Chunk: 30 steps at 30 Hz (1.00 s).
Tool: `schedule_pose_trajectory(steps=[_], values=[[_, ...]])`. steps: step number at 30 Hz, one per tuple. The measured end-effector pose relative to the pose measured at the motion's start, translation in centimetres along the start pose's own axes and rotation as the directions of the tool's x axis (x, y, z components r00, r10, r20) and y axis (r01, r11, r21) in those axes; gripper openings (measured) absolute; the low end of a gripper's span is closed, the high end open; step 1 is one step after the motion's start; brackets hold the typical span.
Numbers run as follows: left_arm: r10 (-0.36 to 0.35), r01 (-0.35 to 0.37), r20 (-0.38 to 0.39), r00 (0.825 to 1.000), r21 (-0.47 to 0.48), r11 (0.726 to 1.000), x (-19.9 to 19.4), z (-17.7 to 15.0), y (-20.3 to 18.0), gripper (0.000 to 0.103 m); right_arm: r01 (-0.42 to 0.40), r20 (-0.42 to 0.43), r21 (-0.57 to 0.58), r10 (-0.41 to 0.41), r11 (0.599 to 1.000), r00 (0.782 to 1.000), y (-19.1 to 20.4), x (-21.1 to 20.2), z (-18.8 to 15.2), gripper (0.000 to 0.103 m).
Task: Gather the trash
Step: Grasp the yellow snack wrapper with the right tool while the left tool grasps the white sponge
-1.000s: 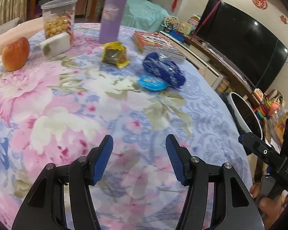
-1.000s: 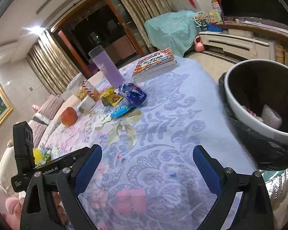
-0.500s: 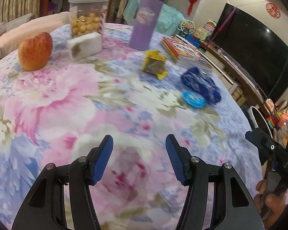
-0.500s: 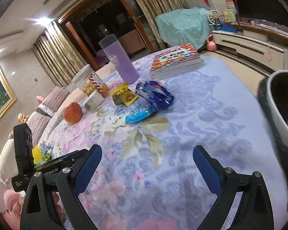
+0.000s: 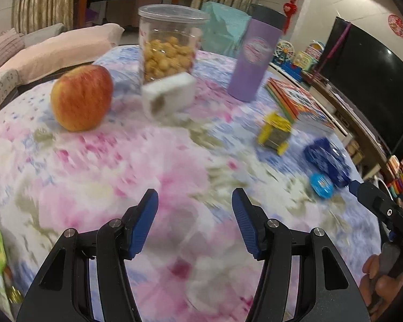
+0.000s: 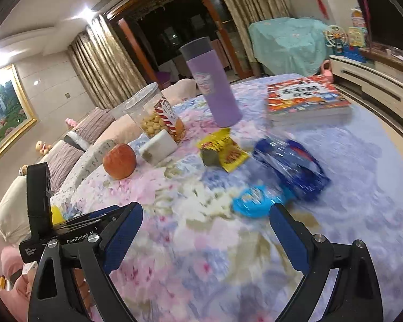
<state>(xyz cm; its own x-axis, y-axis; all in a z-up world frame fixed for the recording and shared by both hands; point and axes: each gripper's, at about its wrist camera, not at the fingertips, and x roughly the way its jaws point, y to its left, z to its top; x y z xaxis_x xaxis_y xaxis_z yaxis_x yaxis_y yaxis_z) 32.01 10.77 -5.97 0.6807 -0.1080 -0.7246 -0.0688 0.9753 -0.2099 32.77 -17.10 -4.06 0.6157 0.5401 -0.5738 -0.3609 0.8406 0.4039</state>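
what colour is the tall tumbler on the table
Lilac with a dark lid; the tumbler shows best in the right wrist view.

Bare tablecloth (image 5: 99, 171) lies open in front; apple (image 5: 81, 97), jar (image 5: 169, 43) and bottle (image 5: 255, 61) block the far side

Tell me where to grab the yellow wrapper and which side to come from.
Probably pinch the yellow wrapper at its raised, folded edge nearest the right gripper, coming from above and in front. It lies crumpled on the cloth, so flat parts give no hold; the purple bottle stands close behind.

Floral-clothed table (image 5: 153, 161) bears apple (image 5: 82, 98), jar (image 5: 169, 43), tumbler (image 5: 252, 61), books (image 6: 306, 98), wrappers (image 6: 223, 151).
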Motion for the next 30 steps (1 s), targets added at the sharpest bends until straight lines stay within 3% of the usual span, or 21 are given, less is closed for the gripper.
schedule_pose_trajectory(steps=[9, 12, 17, 26, 28, 29, 30], values=[[0.059, -0.059, 0.008, 0.998, 0.012, 0.998, 3.8, 4.5, 2.0, 0.067, -0.001, -0.048, -0.006, 0.001, 1.0, 0.999, 0.5, 5.8, 2.3, 0.096], [0.084, -0.085, 0.032, 0.996, 0.035, 0.996, 4.9, 6.0, 2.2, 0.076, 0.012, -0.059, 0.02, -0.01, 1.0, 0.998, 0.2, 7.5, 3.1, 0.096], [0.109, -0.11, 0.026, 0.994, 0.04, 0.993, 6.7, 8.0, 2.7, 0.078, 0.043, -0.08, 0.015, -0.042, 0.999, 0.996, -0.1, 9.6, 4.1, 0.095], [0.119, -0.121, 0.025, 0.993, 0.065, 0.991, 9.1, 9.1, 2.4, 0.082, 0.086, -0.107, 0.018, -0.083, 0.996, 0.991, -1.3, 11.8, 4.7, 0.091], [0.116, -0.117, 0.018, 0.993, 0.08, 0.99, 9.4, 9.0, 2.2, 0.076, 0.092, -0.117, 0.017, -0.089, 0.996, 0.989, -1.5, 12.3, 4.6, 0.082], [0.106, -0.107, 0.021, 0.994, 0.093, 0.99, 9.4, 9.0, 2.0, 0.068, 0.09, -0.125, 0.018, -0.087, 0.996, 0.988, -1.6, 12.4, 4.6, 0.072], [0.1, -0.101, 0.016, 0.995, 0.102, 0.99, 9.5, 8.9, 1.8, 0.051, 0.085, -0.143, 0.025, -0.081, 0.996, 0.986, -1.9, 12.7, 4.5, 0.058]])
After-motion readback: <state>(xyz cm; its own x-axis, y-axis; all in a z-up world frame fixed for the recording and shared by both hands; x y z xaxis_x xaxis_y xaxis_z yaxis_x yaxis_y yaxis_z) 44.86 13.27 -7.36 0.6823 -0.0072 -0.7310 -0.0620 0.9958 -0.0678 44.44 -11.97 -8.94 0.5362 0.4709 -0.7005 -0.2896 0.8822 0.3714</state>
